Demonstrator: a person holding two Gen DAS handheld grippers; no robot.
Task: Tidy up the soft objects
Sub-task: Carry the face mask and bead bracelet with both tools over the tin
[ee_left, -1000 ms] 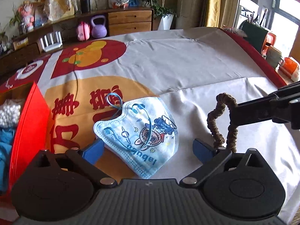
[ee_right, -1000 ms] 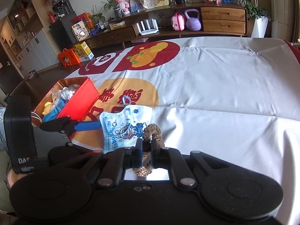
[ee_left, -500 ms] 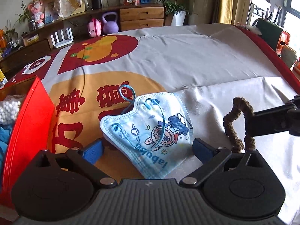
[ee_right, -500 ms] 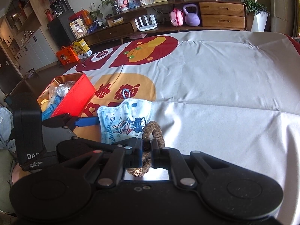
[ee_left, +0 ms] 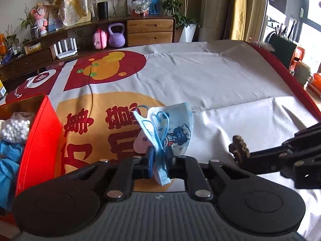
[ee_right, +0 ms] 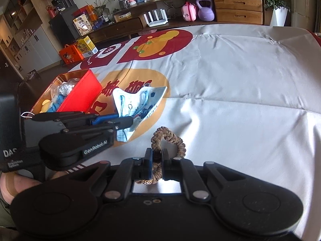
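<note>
With my left gripper (ee_left: pixel 159 161) clamped on the face mask (ee_left: pixel 170 128) and my right gripper (ee_right: pixel 156 161) pinching the scrunchie (ee_right: pixel 167 140), both just right of the red box (ee_right: pixel 80 92), I'd carry each over its rim before releasing.

I counted two black two-finger grippers, the left gripper (ee_left: pixel 159 160) and the right gripper (ee_right: pixel 156 160); one pale blue cartoon-print face mask (ee_left: pixel 170 128); one brown fabric scrunchie (ee_right: pixel 170 142); one red rectangular tin box (ee_right: pixel 80 94); and one printed white tablecloth (ee_right: pixel 230 80).
</note>
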